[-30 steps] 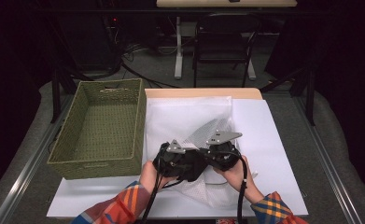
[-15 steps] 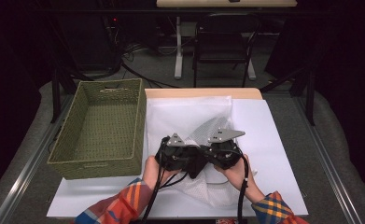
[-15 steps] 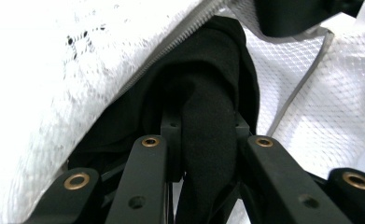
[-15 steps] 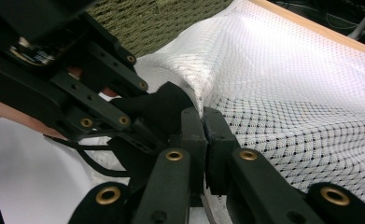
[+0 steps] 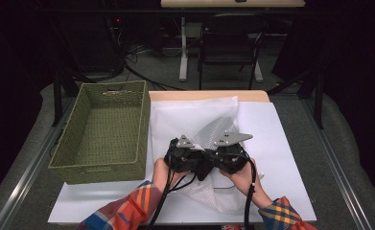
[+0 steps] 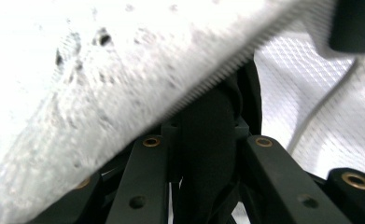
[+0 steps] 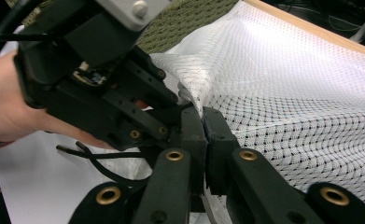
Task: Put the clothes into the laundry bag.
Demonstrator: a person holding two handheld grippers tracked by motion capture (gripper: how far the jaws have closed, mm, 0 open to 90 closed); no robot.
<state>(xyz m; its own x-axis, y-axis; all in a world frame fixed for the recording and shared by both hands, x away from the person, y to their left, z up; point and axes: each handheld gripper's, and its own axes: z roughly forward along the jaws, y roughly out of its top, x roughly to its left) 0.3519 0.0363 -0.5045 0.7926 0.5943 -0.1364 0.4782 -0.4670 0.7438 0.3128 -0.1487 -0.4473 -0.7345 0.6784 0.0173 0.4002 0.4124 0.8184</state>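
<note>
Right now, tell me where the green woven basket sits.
In the high view the green woven basket sits on the table's left side, its long right wall beside the white mesh cloth that lies on the white sheet.

High view: your counter (image 5: 281, 143) is brightly lit from above, the room behind near black; the picture is soft and grainy. Left gripper view: white mesh (image 6: 101, 93) close to your lens, overexposed and blurred. Right gripper view: even light, sharper, mesh weave legible, slight glare top right.
</note>
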